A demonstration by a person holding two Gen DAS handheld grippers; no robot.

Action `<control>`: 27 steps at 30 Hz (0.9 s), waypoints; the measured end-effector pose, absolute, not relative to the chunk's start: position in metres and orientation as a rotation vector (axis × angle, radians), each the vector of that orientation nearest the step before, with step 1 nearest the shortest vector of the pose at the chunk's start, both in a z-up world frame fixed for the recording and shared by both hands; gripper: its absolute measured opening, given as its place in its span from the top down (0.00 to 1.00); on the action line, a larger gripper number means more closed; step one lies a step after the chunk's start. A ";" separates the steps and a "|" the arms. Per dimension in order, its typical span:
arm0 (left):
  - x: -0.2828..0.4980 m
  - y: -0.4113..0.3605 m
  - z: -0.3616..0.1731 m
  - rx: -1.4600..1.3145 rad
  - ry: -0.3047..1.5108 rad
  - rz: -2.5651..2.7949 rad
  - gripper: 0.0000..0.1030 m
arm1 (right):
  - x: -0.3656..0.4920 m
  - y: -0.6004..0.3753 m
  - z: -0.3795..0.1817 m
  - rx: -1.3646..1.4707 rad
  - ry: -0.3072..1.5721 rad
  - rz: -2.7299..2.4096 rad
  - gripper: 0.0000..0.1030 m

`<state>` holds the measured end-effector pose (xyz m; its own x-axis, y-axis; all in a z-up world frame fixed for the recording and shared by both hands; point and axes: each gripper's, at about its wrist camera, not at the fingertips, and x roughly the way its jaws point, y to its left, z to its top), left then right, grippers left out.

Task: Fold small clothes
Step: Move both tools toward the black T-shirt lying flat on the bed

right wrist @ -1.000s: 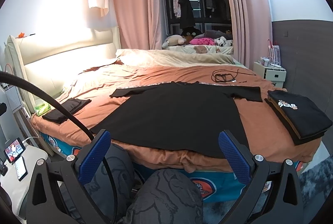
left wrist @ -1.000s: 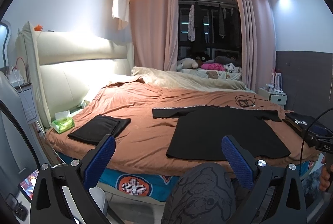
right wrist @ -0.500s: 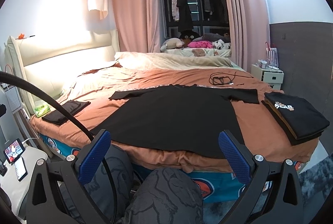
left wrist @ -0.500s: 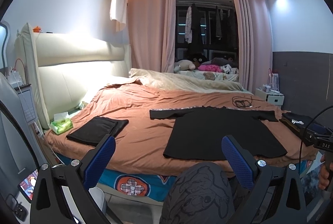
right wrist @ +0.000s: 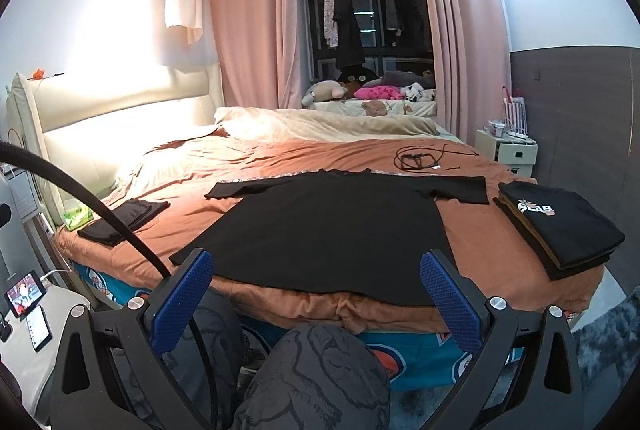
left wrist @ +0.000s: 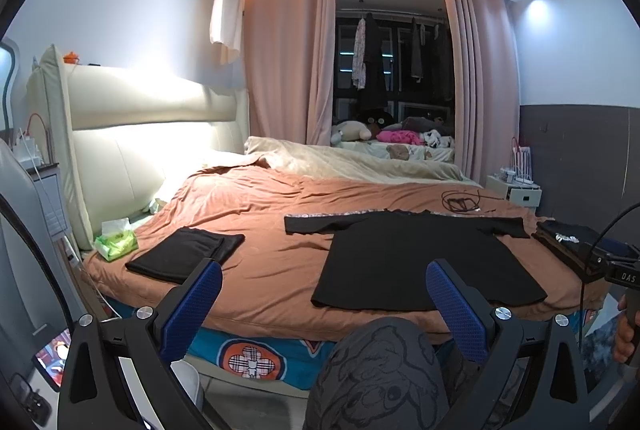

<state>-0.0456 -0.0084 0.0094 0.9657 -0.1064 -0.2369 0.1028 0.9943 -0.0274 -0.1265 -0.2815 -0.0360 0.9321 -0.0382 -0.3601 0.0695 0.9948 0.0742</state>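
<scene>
**Legible markings**

White letters "DAS" stand on the dark device (left wrist: 624, 276) at the right edge of the left wrist view. The folded black shirt (right wrist: 560, 226) atop the right-hand stack bears a white logo, seemingly "LAB"; first character unclear.

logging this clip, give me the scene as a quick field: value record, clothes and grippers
surface: bed with orange cover
garment to fold: black t-shirt, spread flat, sleeves out, unfolded
folded stack: dark shirts with a printed logo, right of the t-shirt, apart from it
other folded item: black garment, left of the t-shirt near the green tissue pack
left gripper: open, empty, short of the bed
right gripper: open, empty, facing the t-shirt hem
cable: on the cover beyond the collar
</scene>
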 end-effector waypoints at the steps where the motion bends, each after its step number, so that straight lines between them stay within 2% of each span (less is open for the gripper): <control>1: -0.045 -0.008 0.009 -0.017 0.239 -0.106 0.00 | -0.127 -0.281 -0.037 0.086 0.365 -0.056 0.00; 27: -0.044 0.006 0.013 -0.025 0.240 -0.112 0.00 | -0.132 -0.289 -0.035 0.089 0.361 -0.073 0.00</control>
